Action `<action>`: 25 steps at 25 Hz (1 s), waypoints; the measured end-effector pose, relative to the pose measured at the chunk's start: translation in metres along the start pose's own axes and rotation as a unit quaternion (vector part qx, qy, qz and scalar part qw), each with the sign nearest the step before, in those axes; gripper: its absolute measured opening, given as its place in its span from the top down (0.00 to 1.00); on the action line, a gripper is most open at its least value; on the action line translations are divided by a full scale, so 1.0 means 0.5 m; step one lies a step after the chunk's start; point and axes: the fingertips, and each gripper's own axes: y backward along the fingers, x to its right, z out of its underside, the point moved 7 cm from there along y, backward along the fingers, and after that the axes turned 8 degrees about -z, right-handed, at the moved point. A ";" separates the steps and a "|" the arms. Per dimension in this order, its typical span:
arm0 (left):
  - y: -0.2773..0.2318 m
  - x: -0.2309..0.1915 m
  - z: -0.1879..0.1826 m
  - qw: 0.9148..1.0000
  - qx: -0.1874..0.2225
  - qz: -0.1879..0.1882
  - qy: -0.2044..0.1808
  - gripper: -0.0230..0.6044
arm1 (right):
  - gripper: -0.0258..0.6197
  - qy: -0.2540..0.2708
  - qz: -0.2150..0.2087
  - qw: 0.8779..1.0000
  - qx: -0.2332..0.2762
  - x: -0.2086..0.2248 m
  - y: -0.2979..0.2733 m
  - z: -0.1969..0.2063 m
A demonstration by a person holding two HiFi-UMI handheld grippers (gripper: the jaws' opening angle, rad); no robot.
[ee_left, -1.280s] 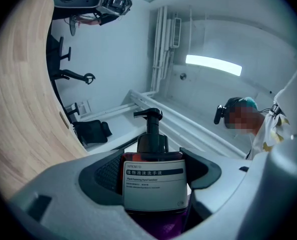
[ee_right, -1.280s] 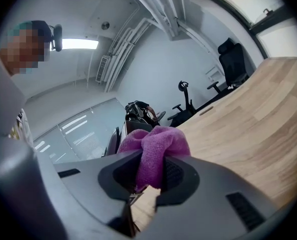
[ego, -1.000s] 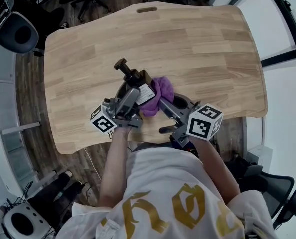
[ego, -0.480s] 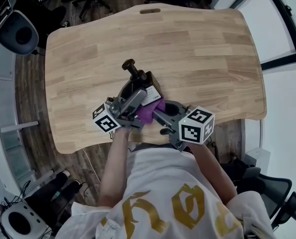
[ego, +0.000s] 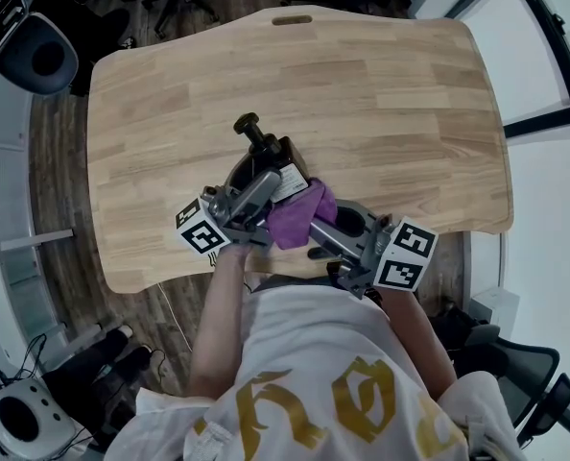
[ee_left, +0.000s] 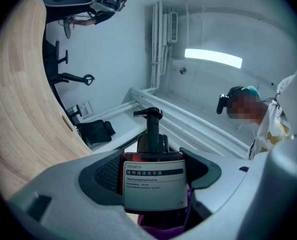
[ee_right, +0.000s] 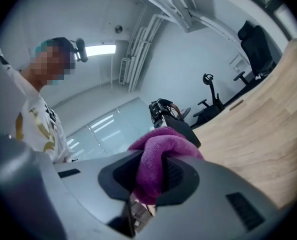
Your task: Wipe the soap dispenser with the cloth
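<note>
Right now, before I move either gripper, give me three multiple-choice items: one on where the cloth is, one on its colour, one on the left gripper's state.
1. Where is the cloth?
A. Between the left gripper's fingers
B. Between the right gripper's fingers
C. Lying loose, away from both grippers

2. What colour is the cloth?
A. Purple
B. Yellow
C. White

3. What state is the left gripper in?
A. Open and empty
B. Shut on the soap dispenser
C. Shut on the cloth

Answers:
1 B: the right gripper view shows the cloth pinched between its fingers.
2 A: the cloth is purple in the head view and both gripper views.
3 B: the left gripper view shows the fingers clamped on the sides of the soap dispenser.
</note>
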 end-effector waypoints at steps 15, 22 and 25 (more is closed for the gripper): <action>-0.021 0.017 0.073 0.997 -0.069 0.037 0.026 0.44 | 0.86 0.052 0.029 0.994 0.088 0.012 0.040 -0.088; -0.039 0.011 0.083 0.994 -0.103 0.036 0.010 0.44 | 0.86 -0.013 0.036 0.986 0.162 0.057 0.066 -0.121; -0.039 0.012 0.087 0.991 -0.128 0.032 -0.014 0.44 | 0.86 -0.022 0.041 0.988 0.150 0.084 0.058 -0.120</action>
